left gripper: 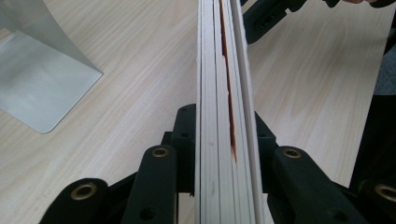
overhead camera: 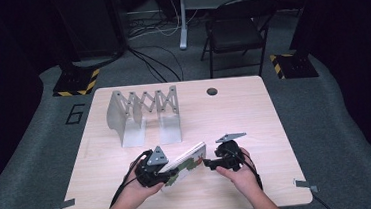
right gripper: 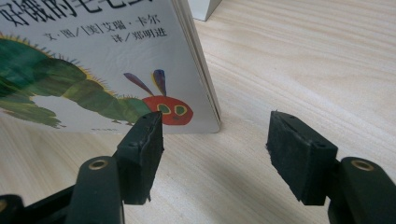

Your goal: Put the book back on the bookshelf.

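A: What is the left claw [left gripper: 224, 140] doing?
B: It is pinching the picture book [overhead camera: 185, 162] by its page edge, tilting it up off the near-middle of the table [overhead camera: 254, 109].
A: And the right claw [right gripper: 215, 154]?
B: It is standing spread, empty, just right of the book.

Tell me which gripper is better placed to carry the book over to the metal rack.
Left. The left gripper is already clamped on the book across its pages. The right gripper stands with its jaws apart beside the cover, gripping nothing. The rack stands beyond.
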